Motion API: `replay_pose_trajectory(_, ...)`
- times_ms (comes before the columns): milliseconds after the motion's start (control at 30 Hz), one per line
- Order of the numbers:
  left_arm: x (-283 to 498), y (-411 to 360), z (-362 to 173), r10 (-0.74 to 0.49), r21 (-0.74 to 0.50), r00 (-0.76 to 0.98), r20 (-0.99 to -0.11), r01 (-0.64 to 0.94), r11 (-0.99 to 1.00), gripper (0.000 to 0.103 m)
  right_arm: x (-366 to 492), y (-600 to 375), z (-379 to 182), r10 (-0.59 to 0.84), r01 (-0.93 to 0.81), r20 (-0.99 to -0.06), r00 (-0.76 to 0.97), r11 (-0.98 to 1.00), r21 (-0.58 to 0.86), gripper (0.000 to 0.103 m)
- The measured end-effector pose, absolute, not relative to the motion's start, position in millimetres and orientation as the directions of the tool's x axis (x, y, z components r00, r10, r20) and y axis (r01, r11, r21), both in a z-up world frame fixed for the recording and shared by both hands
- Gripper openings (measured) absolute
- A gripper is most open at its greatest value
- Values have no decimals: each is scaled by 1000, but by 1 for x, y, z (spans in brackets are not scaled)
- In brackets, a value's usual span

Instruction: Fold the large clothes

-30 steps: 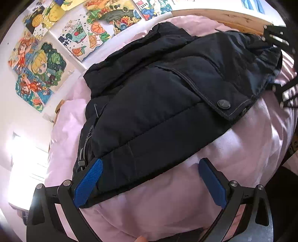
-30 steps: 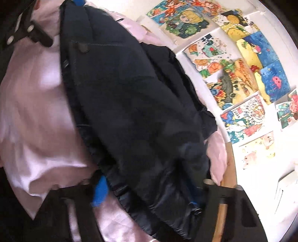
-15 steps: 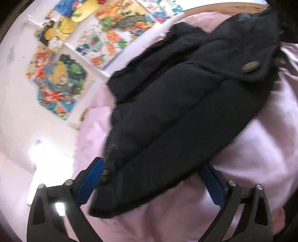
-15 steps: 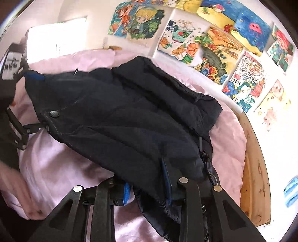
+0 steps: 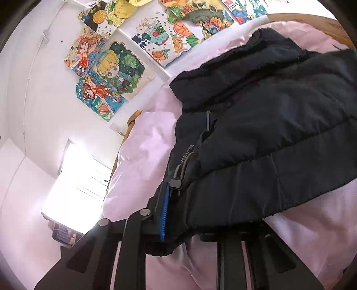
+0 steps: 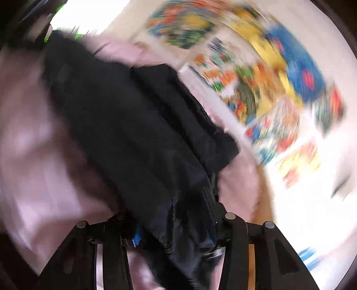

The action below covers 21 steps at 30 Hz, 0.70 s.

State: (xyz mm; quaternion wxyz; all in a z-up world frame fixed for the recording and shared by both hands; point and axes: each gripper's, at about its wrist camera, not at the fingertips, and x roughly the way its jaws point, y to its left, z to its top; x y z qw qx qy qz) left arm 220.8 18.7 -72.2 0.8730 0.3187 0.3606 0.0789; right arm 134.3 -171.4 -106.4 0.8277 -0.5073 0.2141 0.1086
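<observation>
The left gripper [image 5: 178,212] jaws have just pinched the jacket [image 5: 267,138] hem; the right gripper [image 6: 176,232] jaws, just widened, hold bunched fabric that could slip.

Jacket [image 5: 279,138]: matt dark quilted cloth, slight sheen. Bedsheet [image 5: 145,160]: smooth pink cloth. Bed frame [image 5: 316,24]: wood. Wall drawings [image 5: 107,73]: paper. Gripper pads [image 5: 164,214]: ribbed blue.

I am reading "2024" on one drawing [image 5: 232,5] taped at the top of the wall. I am seeing pale lettering along the jacket [image 5: 267,138] by its zipper, too small to make out.
</observation>
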Motion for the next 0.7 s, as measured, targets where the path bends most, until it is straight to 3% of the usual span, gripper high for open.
replay_pose_trajectory(67, 219, 18, -68, 358, 599, 731, -582, 87, 796, 17, 122, -170, -122, -46, -384, -431, 901, 377, -843, 40)
replay_pose_trajectory(167, 209, 15, -57, 318, 550, 733, -601, 90, 830, 15, 119, -175, -123, -61, -380, -433, 899, 383, -842, 14)
replay_pose_trajectory(200, 204, 12, -53, 311, 547, 736, -602, 96, 832, 14, 120, -178, -117, -61, -379, -441, 896, 413, -828, 11)
replay_pose_trajectory(467, 151, -9, -6, 228, 512, 752, -619, 166, 843, 13, 116, -199, -46, -63, -375, -512, 857, 607, -701, 8)
replay_pose_trajectory(700, 99, -5, 40, 117, 453, 749, -652, 262, 852, 13, 74, -223, 4, -9, -452, -594, 804, 640, -622, 7)
